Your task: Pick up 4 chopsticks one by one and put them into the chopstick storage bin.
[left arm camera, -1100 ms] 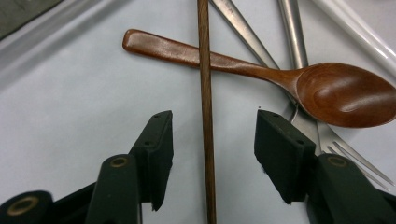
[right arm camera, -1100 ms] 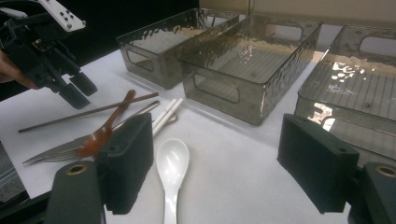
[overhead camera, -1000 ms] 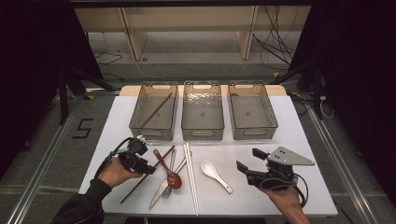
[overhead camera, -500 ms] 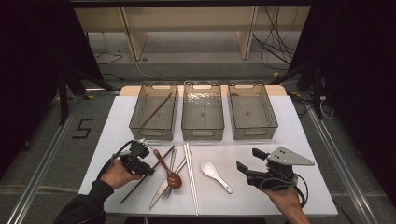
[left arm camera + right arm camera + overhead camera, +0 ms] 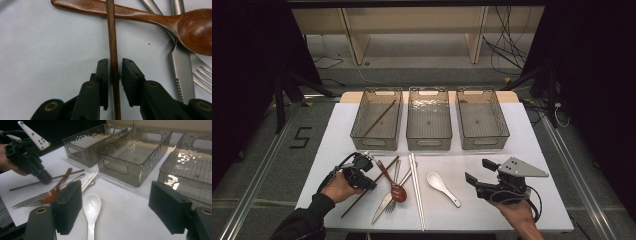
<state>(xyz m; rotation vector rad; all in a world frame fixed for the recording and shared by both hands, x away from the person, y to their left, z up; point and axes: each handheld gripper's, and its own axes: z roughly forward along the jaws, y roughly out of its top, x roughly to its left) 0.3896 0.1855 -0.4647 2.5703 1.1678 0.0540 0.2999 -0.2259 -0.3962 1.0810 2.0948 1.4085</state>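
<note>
Our left gripper [image 5: 115, 75] has just been closing around the brown chopstick [image 5: 113, 50], a sliver of gap remaining, beside the wooden spoon [image 5: 140, 17] on the desk [image 5: 492, 205]; our right gripper [image 5: 115, 202] gapes wide

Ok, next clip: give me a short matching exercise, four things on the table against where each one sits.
Things:
1. brown chopstick
2. white spoon
3. second brown chopstick
4. wooden spoon

Places:
A. inside the left bin
B. between the left gripper jaws
C. lying across the knife and fork
D. alone on bare table in front of the right gripper

Pairs: 1-B, 2-D, 3-A, 4-C
</note>
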